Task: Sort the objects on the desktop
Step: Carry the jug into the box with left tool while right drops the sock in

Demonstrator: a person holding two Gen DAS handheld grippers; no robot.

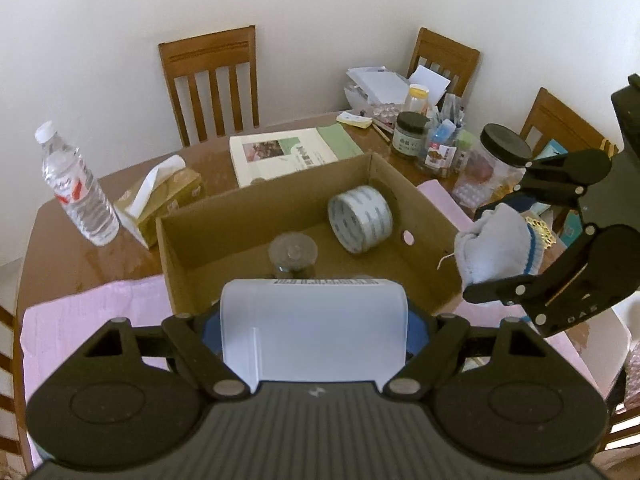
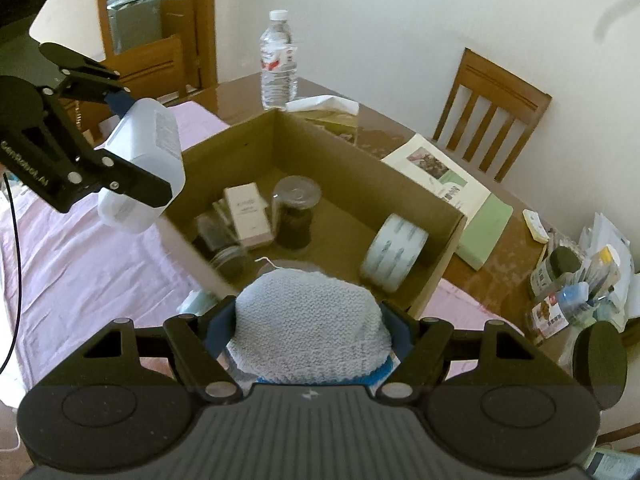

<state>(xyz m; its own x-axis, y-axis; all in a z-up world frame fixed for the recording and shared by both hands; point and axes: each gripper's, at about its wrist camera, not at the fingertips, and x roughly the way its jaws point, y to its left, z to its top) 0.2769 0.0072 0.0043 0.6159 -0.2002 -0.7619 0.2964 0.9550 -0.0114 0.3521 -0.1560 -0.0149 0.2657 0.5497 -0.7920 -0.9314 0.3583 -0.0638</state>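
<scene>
On the table (image 1: 80,264), box (image 2: 436,240) holds tape (image 2: 394,252), jars (image 2: 296,210); tools grip bottle (image 1: 316,332), glove (image 2: 312,320).

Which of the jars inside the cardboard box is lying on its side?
The jar in the box's near-left corner, beside the small white carton, lies on its side; the dark-filled jar right of the carton stands upright.

Cardboard box (image 1: 224,236) near wall hidden behind white bottle (image 1: 316,332)

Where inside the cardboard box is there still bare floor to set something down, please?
The cardboard box is free along its far wall, between the tape roll and the far corner. Its near-left corner is crowded: a dark-lidded jar, a small carton and another jar.
</scene>
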